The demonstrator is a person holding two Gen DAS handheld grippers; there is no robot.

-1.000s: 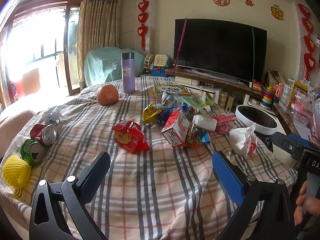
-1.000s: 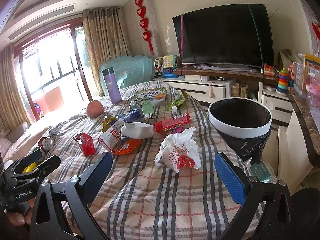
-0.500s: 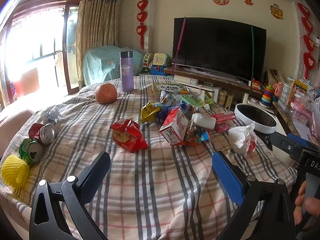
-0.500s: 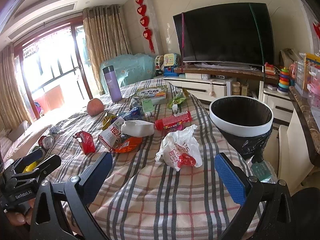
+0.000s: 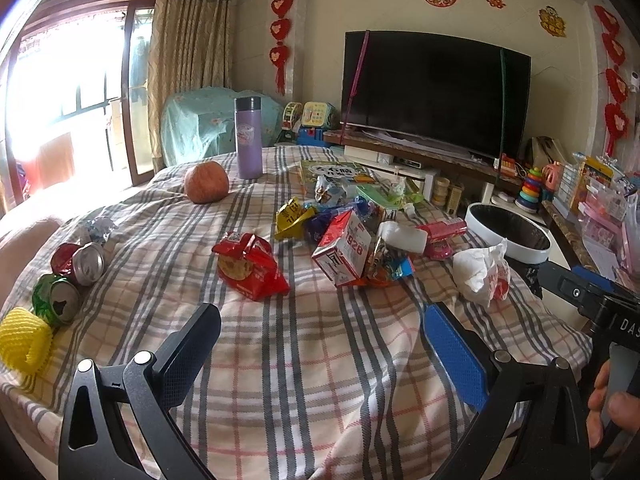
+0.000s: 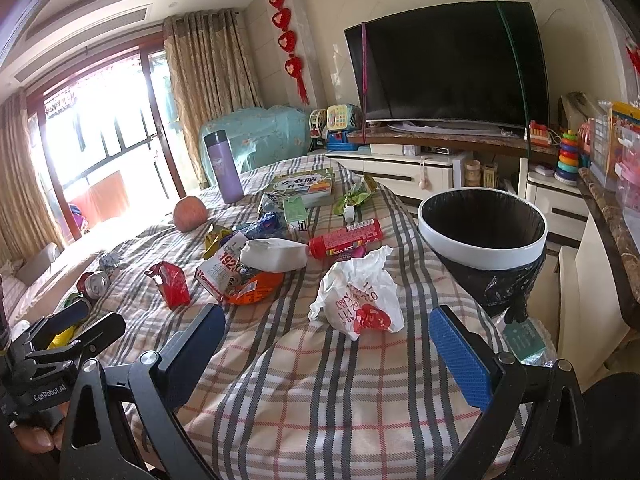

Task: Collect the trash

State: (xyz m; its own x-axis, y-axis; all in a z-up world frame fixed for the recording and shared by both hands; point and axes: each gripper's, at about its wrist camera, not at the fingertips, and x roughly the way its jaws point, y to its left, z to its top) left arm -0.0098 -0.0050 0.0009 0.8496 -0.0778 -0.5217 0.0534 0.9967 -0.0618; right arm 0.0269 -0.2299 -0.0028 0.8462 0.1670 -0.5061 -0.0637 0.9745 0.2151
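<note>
Trash lies on a plaid-covered table (image 5: 304,368): a red snack bag (image 5: 250,266), a milk carton (image 5: 344,254), a crumpled white plastic bag (image 5: 480,274) (image 6: 360,292), a red tube (image 6: 346,238), crushed cans (image 5: 78,264) and yellow foam netting (image 5: 24,340). A white-rimmed bin with a black liner (image 6: 482,236) stands at the table's right edge. My left gripper (image 5: 320,344) is open and empty above the near cloth. My right gripper (image 6: 326,344) is open and empty, just short of the white bag.
An apple (image 5: 206,187), a purple flask (image 5: 248,138) and a green book (image 5: 336,170) sit at the far side of the table. A TV (image 5: 436,92) on a low cabinet and toy-laden shelves (image 5: 592,188) stand behind and to the right.
Both grippers have drifted slightly forward toward the trash and stayed open. Nothing on the table has moved.
</note>
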